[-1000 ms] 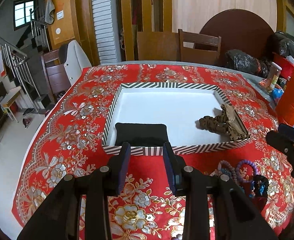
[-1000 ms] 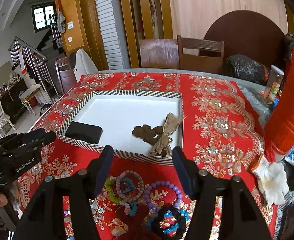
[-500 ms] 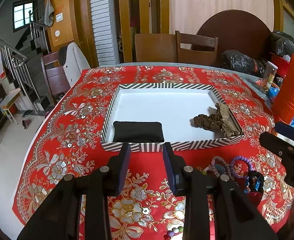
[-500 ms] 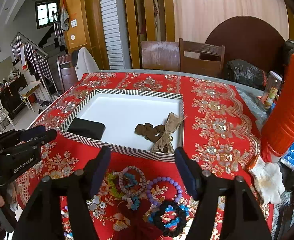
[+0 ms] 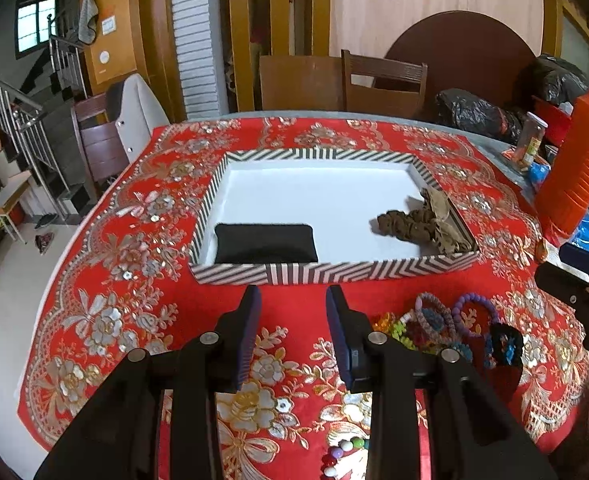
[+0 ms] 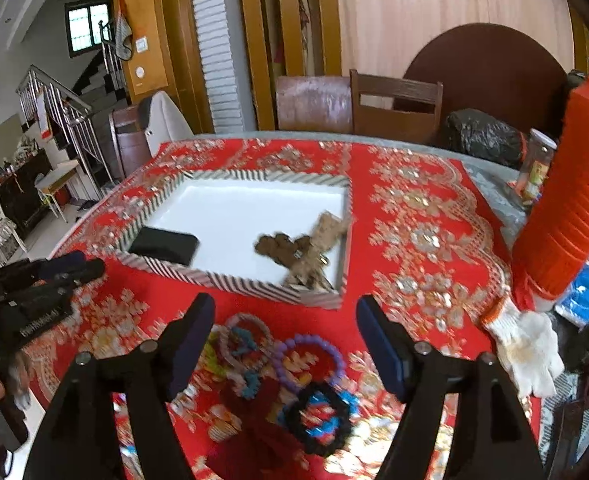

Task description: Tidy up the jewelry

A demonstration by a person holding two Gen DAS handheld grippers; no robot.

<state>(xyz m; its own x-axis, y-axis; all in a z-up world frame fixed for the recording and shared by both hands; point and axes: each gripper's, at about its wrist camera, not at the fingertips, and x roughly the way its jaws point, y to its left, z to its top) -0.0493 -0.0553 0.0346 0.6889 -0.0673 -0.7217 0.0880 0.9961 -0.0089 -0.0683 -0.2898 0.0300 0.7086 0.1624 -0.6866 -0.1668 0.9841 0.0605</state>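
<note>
Two grippers hover over a red floral tablecloth (image 5: 106, 248), both short of the striped tray (image 5: 334, 270). Left of the tray's near wall, the left gripper (image 5: 292, 300) stands parted, holding nothing. Inside the tray lie a black pouch (image 5: 265, 243) and a brown scrunchie (image 5: 414, 226). Just below the tray's near-right corner, the right gripper (image 6: 284, 312), jaws just widening and empty, frames the bead bracelets (image 6: 286, 368).

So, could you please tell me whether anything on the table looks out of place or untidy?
Yes. The bracelets lie in a tangled heap on the red tablecloth in front of the striped tray, not in it. A white work glove lies crumpled at the table's right edge, odd among jewelry.
</note>
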